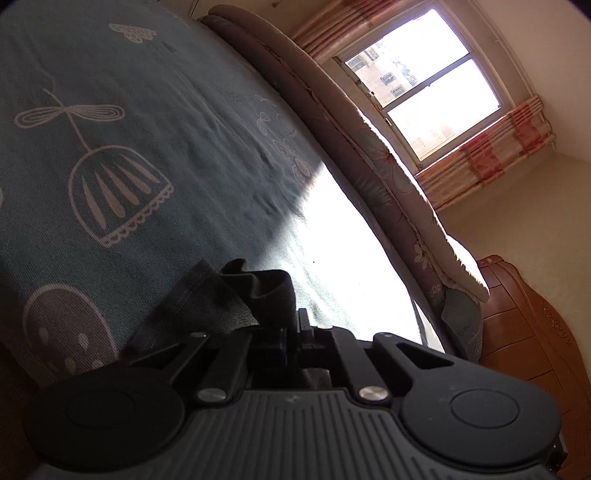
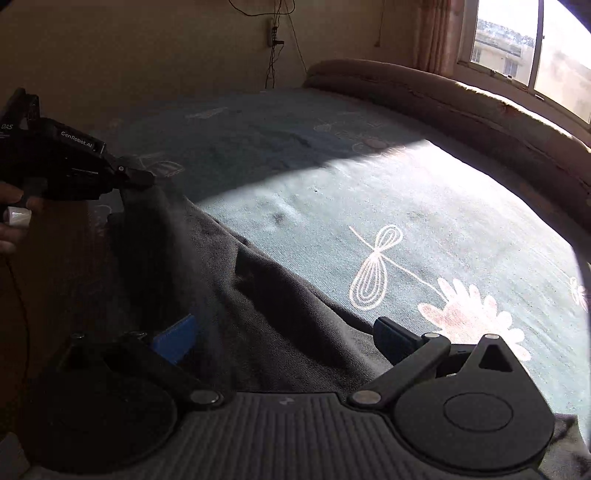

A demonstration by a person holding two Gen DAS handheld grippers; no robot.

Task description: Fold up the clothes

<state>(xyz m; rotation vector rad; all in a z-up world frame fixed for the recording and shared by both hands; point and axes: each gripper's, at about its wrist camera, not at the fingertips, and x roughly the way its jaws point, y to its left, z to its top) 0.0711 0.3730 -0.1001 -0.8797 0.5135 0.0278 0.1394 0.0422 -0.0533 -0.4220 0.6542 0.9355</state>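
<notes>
A dark grey garment (image 2: pixel 258 295) lies over the near edge of a bed with a teal patterned cover (image 2: pixel 424 221). My left gripper (image 1: pixel 291 325) is shut on a bunched edge of the dark grey garment (image 1: pixel 258 291) and holds it up; it also shows in the right wrist view (image 2: pixel 142 181) at the left, pinching the cloth's raised corner. My right gripper (image 2: pixel 284 339) is open, its blue-padded fingers (image 2: pixel 177 338) spread on either side of the garment, which lies between them.
A rolled quilt (image 2: pixel 443 99) lies along the bed's far side under a window (image 1: pixel 424 85) with striped curtains. A wooden headboard (image 1: pixel 517 332) stands at the right. Bright sunlight falls across the cover. A power strip with cables (image 2: pixel 274 33) hangs on the wall.
</notes>
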